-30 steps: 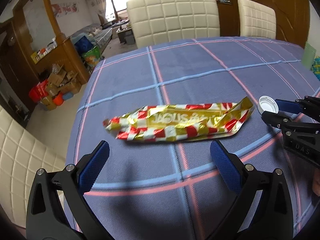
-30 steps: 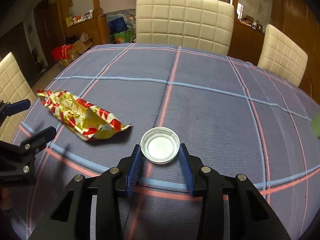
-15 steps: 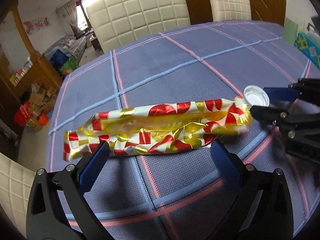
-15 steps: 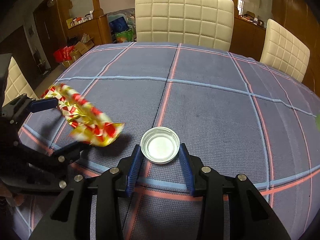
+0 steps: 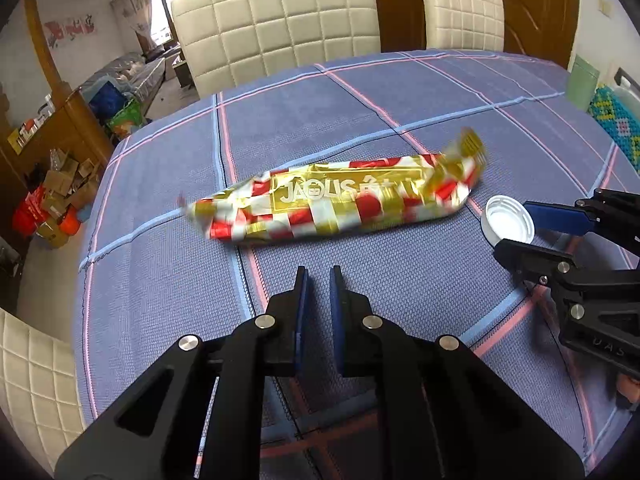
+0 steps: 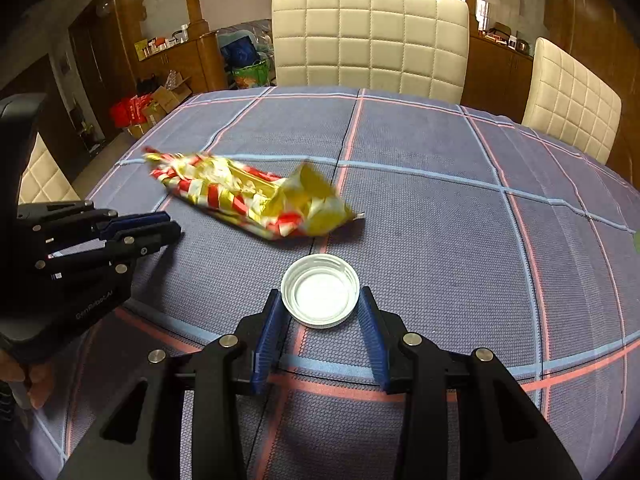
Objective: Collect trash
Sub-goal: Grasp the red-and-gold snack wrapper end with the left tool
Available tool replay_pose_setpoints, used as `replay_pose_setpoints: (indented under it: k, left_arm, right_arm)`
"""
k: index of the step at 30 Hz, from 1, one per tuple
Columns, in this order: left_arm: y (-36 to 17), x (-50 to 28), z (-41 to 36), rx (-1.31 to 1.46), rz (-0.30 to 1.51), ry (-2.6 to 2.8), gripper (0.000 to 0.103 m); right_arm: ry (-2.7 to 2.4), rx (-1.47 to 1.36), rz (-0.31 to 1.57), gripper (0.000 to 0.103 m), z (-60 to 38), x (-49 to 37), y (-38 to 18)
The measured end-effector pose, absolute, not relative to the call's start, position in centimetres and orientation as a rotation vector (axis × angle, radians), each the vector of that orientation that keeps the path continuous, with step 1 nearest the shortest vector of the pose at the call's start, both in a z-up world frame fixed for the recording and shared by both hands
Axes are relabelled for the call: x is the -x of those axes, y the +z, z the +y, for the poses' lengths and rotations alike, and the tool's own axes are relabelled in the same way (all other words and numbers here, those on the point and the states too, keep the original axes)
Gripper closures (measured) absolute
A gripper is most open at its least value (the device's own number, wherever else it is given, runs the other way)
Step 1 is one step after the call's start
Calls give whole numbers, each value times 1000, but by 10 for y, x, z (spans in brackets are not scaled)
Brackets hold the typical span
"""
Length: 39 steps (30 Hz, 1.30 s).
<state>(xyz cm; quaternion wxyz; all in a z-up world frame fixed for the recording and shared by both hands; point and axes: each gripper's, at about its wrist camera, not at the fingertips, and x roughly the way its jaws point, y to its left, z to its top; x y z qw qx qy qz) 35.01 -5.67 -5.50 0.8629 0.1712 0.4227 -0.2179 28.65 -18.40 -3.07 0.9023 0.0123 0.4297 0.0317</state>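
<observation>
A red, white and gold snack wrapper (image 5: 336, 204) lies on the blue plaid tablecloth (image 5: 360, 108), blurred in both views; it also shows in the right wrist view (image 6: 252, 198). My left gripper (image 5: 318, 280) is shut and empty, a short way in front of the wrapper. A white bottle cap (image 6: 320, 290) lies open side up between the fingers of my right gripper (image 6: 320, 304), which is open around it. In the left wrist view the cap (image 5: 510, 224) lies just right of the wrapper's end.
Cream quilted chairs (image 6: 370, 40) stand at the far side of the table, another at the left (image 5: 32, 376). A green box (image 5: 582, 84) and a beaded mat (image 5: 616, 116) lie at the table's right edge. Cartons and bags (image 5: 52, 204) clutter the floor left.
My left gripper has shut, empty, and pulled back from the wrapper. The wrapper has shifted farther onto the table, away from the cap. The right gripper and the cap have stayed put.
</observation>
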Motion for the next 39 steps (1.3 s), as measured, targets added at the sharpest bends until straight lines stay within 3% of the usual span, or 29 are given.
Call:
replay_pose_setpoints:
  k: [3, 4, 5, 6, 8, 23, 25, 27, 30, 31, 35, 39]
  left_arm:
    - [-50, -353, -53, -344, 891, -419, 86]
    - [-48, -354, -52, -337, 889, -412, 80]
    - [-44, -356, -50, -326, 880, -399, 41]
    - [-39, -357, -48, -313, 863, -389, 10]
    - [-30, -357, -44, -305, 794, -377, 4]
    - [-36, -419, -60, -356, 811, -338, 6]
    - [-42, -418, -62, -373, 825, -346, 16]
    - [-50, -418, -63, -375, 862, -361, 41]
    - [-54, -412, -62, -388, 859, -375, 57]
    - [-54, -410, -64, -394, 861, -389, 67]
    - [-54, -405, -68, -435, 854, -368, 80]
    - [-53, -402, -68, -435, 849, -370, 85]
  right_arm:
    - [42, -31, 869, 65, -188, -286, -26]
    - [35, -38, 867, 65, -190, -286, -26]
    - [33, -43, 867, 65, -192, -287, -26]
    - [30, -48, 867, 65, -194, -287, -25]
    - [29, -53, 867, 65, -196, -288, -25]
    - [4, -80, 864, 65, -207, -289, -23]
    - [2, -79, 869, 65, -207, -291, -25]
    - [-2, -75, 872, 65, -207, -293, -26]
    - [-11, -77, 876, 65, -209, -294, -28]
    - [-15, -81, 878, 65, -210, -294, -28]
    - [-19, -86, 877, 65, -213, -295, -28]
    - [-17, -82, 872, 65, -211, -293, -28]
